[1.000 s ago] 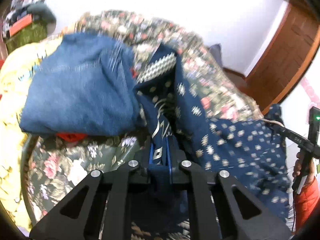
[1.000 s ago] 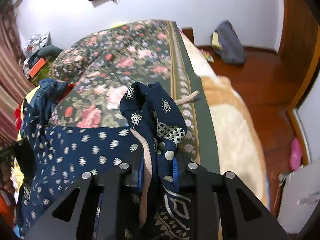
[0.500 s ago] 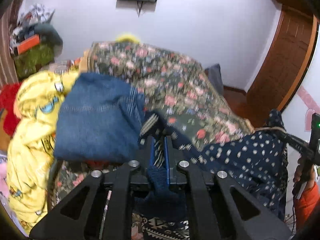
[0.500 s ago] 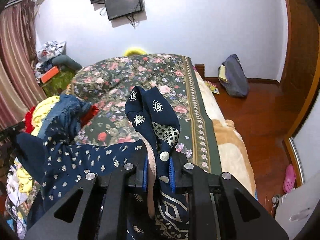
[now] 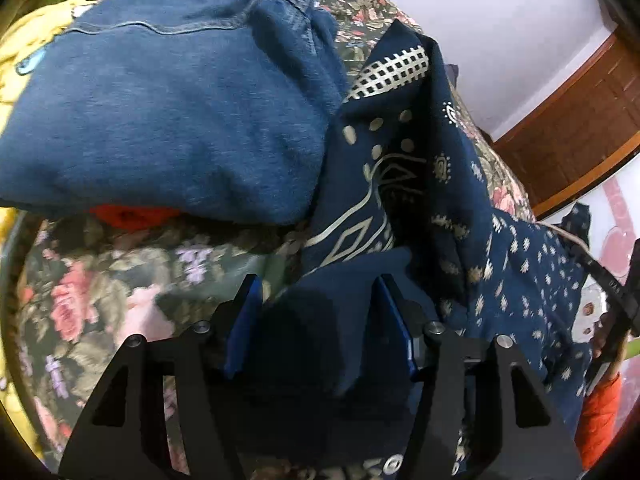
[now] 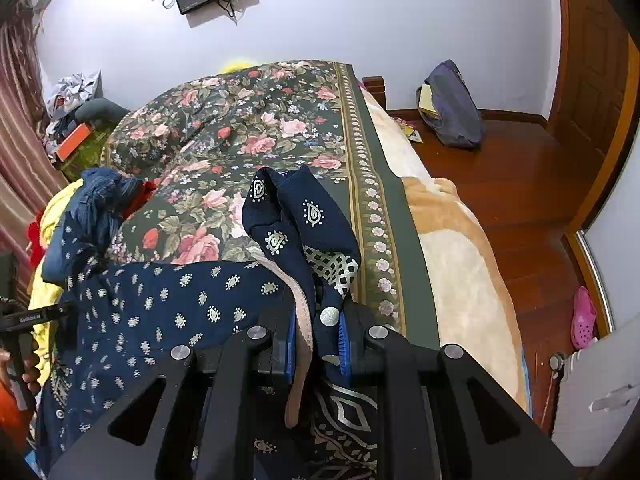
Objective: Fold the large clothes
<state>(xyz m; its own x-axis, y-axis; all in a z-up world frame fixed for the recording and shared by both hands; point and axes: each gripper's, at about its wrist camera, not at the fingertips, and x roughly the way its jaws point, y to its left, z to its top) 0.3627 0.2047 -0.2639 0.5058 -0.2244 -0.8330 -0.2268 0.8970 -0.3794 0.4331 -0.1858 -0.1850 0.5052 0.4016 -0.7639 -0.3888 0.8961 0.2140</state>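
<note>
Two claws are on one garment, a navy printed dress (image 6: 168, 312) stretched across the floral bedspread (image 6: 248, 128). Left claw (image 5: 320, 320) is opening right now, its blue pads standing apart with a dark fold of the dress lying loose between them, not pinched. Just ahead of it the fabric bunches up, showing a pale checkered band and a diamond border print, and it lies right against a folded pile of blue denim (image 5: 168, 100) with something red (image 5: 132, 214) peeking out underneath. Yellow cloth (image 5: 24, 56) sits at the far left edge.

Over on the other side, the right claw (image 6: 316, 344) is clamped tight on a bunched corner of the dress, a pinkish strap (image 6: 302, 320) caught in with it and hanging down. The dress spans from that grip leftward toward the denim. Beyond the bed's edge a beige blanket (image 6: 452, 248) drapes to the wooden floor (image 6: 520, 184), a grey bag (image 6: 452, 108) against the wall.
</note>
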